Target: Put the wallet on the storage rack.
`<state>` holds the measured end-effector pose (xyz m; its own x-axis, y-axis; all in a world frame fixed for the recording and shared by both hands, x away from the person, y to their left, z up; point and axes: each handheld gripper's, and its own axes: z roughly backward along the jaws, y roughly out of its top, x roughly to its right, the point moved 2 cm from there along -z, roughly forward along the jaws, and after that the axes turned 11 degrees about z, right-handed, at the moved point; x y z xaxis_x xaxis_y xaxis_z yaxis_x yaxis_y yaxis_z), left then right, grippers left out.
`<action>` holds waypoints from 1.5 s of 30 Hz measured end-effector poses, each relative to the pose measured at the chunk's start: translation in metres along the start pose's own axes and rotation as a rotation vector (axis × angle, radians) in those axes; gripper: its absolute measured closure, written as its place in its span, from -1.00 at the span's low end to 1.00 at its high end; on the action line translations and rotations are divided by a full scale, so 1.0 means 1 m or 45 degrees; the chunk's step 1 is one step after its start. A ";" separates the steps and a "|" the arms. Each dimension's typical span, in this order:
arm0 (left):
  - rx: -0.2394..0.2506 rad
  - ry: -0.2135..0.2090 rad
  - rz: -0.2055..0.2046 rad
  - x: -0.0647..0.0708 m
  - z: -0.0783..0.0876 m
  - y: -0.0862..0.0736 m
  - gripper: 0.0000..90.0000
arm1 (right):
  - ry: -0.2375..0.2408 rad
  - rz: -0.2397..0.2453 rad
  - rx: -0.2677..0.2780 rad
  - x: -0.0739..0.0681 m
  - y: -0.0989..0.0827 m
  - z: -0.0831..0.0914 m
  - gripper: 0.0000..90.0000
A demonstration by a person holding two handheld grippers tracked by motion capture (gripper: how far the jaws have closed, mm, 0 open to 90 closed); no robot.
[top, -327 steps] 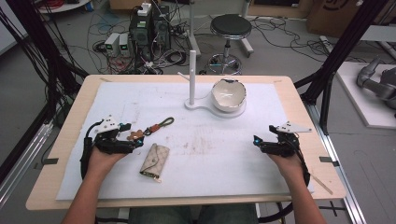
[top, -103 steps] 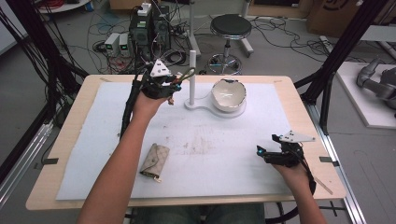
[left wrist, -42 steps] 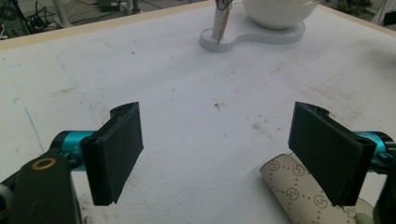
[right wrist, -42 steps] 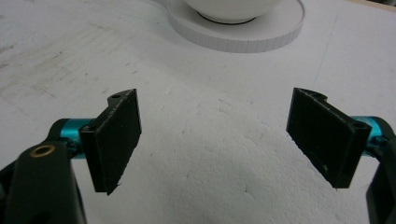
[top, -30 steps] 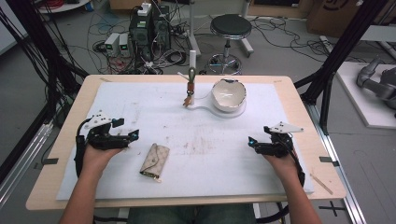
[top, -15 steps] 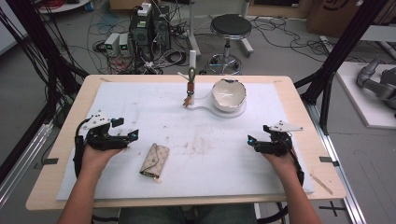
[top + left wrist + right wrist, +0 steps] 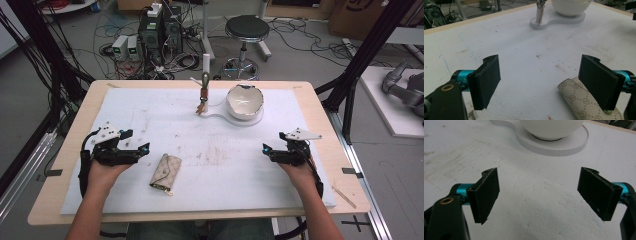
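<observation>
My left gripper (image 7: pixel 141 148) rests open on the white mat at the left, nothing between its jaws (image 7: pixel 540 82). A beige patterned key pouch (image 7: pixel 165 172) lies just to its right; the left gripper view has this pouch (image 7: pixel 584 102) beside the right-hand jaw. A keychain (image 7: pixel 203 97) hangs from the white stand's post (image 7: pixel 206 65) at the back. A white bowl (image 7: pixel 244 101) sits on the stand's base (image 7: pixel 250 119). My right gripper (image 7: pixel 266 149) is open and empty at the right of the mat, and its own view puts it (image 7: pixel 539 197) in front of the bowl (image 7: pixel 550 127).
The wooden table (image 7: pixel 320 107) edges the white mat (image 7: pixel 210 150). Beyond the table stand a stool (image 7: pixel 246 27), electronics boxes (image 7: pixel 159 25) and floor cables. Black frame posts (image 7: pixel 360 60) rise at both sides.
The keychain that lay by the left gripper now hangs on the stand's post. The left hand reached to the post, then came back to the mat's left. The right gripper barely moved.
</observation>
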<state>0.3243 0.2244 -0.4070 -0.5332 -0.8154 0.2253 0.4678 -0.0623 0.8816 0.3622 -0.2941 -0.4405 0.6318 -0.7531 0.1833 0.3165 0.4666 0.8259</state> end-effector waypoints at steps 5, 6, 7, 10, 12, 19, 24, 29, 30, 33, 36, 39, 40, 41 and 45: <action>-0.017 0.007 0.005 0.005 0.001 -0.004 -0.61 | 0.003 0.009 0.004 0.000 0.001 -0.001 -0.60; -0.019 0.008 0.010 0.006 0.001 -0.004 -0.60 | 0.010 0.006 0.003 -0.001 0.001 -0.002 -0.60; -0.019 0.009 0.010 0.008 0.001 -0.005 -0.61 | 0.011 0.011 0.002 0.000 0.001 -0.002 -0.60; -0.027 -0.002 0.014 0.013 0.003 -0.007 -0.60 | 0.015 0.011 0.002 0.000 0.001 -0.002 -0.60; -0.040 -0.008 0.016 0.018 0.003 -0.009 -0.60 | 0.018 0.009 0.003 0.000 0.001 -0.002 -0.60; -0.059 -0.001 0.042 0.032 0.005 -0.017 -0.61 | 0.018 0.011 0.004 0.000 0.000 -0.002 -0.60; -0.087 0.023 0.026 0.045 0.004 -0.023 -0.62 | 0.020 0.024 -0.001 0.000 0.001 -0.003 -0.60; -0.128 0.050 0.015 0.056 -0.003 -0.030 -0.63 | 0.017 0.015 0.000 0.000 0.001 -0.003 -0.60; -0.138 0.057 0.012 0.058 -0.005 -0.032 -0.63 | 0.019 0.018 0.002 0.000 0.001 -0.003 -0.60; -0.157 0.095 0.004 0.062 -0.010 -0.036 -0.66 | 0.020 0.016 0.003 0.001 0.001 -0.002 -0.60; -0.176 0.094 0.004 0.065 -0.013 -0.038 -0.67 | 0.020 0.009 -0.001 0.001 0.000 -0.003 -0.60; -0.202 0.094 -0.005 0.069 -0.018 -0.041 -0.67 | 0.020 0.009 -0.003 0.001 0.000 -0.003 -0.60; -0.215 0.098 -0.010 0.071 -0.019 -0.042 -0.67 | 0.021 0.012 -0.004 0.002 0.000 -0.003 -0.60; -0.226 0.096 -0.012 0.072 -0.021 -0.043 -0.67 | 0.021 0.010 -0.003 0.001 0.000 -0.003 -0.60; -0.275 0.093 -0.046 0.077 -0.029 -0.049 -0.67 | 0.022 0.015 -0.007 0.001 0.000 -0.003 -0.60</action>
<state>0.2809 0.1480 -0.4448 -0.5036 -0.8494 0.1579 0.5937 -0.2075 0.7775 0.3648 -0.2942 -0.4419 0.6474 -0.7397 0.1836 0.3129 0.4776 0.8210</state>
